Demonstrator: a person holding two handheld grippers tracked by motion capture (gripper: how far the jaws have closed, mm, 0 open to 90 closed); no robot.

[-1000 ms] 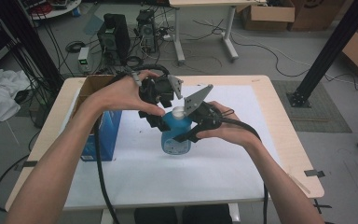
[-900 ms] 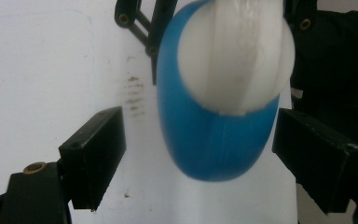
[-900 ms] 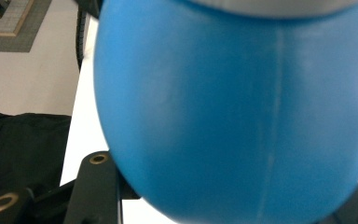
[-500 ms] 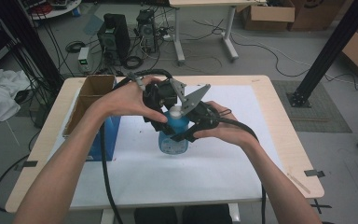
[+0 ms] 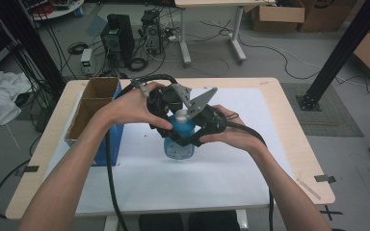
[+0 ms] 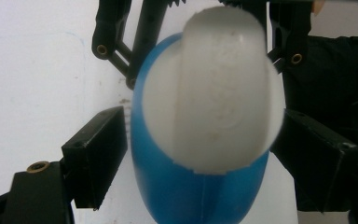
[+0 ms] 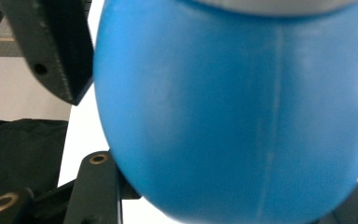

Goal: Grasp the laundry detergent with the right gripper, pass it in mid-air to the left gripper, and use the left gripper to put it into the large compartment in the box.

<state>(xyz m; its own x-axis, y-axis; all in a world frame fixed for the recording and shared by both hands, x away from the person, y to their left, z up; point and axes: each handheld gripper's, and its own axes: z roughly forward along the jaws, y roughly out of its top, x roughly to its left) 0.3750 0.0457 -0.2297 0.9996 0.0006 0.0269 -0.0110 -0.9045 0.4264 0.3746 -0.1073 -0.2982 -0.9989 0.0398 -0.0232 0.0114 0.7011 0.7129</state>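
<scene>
A blue bottle [image 5: 178,145] with a white cap [image 5: 180,115] stands on the white sheet [image 5: 221,183] at the table's middle. My right gripper [image 5: 187,139] comes from the right and is shut on the bottle's body, which bulges close between its jaws in the right gripper view [image 7: 233,116]. My left gripper [image 5: 174,120] reaches in from the left, over the top. In the left gripper view the cap [image 6: 214,88] is close up, and the left gripper [image 6: 205,161] is open, one black jaw each side of the bottle's shoulder, very near it.
A cardboard box [image 5: 94,103] with a blue side stands at the table's left edge, open at the top. Cables trail from both grippers toward the table's near edge. Beyond the table are computers, a desk frame and boxes on the floor.
My left gripper has come right and down over the bottle's cap, so its jaws now flank the top. The right gripper and the bottle have shifted only slightly.
</scene>
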